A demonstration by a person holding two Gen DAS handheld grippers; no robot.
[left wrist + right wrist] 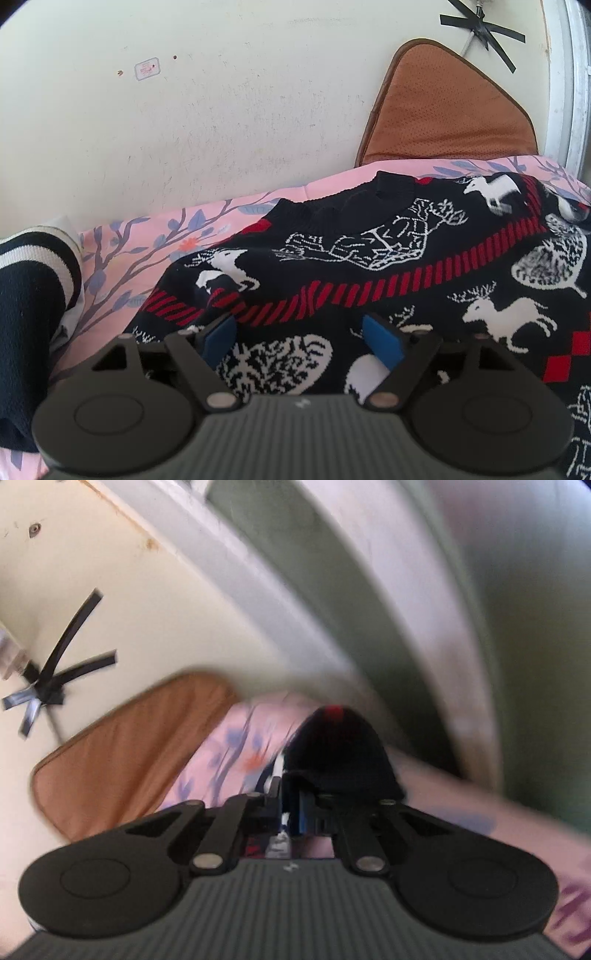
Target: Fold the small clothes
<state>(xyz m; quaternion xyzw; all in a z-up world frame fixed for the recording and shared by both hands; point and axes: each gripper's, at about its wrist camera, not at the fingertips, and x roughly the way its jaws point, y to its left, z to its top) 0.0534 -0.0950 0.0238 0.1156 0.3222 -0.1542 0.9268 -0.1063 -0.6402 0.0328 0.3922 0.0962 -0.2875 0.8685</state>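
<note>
Your left gripper point(301, 338) has its blue fingers wide apart, just above the black sweater point(369, 258), which spreads ahead of them on the pink sheet point(147, 236). Your right gripper point(293, 805) pinches a black fold point(340, 753) of the sweater; this view is blurred, so the knit pattern is hard to see

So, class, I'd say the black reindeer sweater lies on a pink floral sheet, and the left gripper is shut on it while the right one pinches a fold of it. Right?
Not quite. The left gripper is open: the left wrist view shows its blue fingers spread apart above the sweater. The rest holds: the sweater lies on the pink floral sheet, and the right gripper pinches a fold.
</note>
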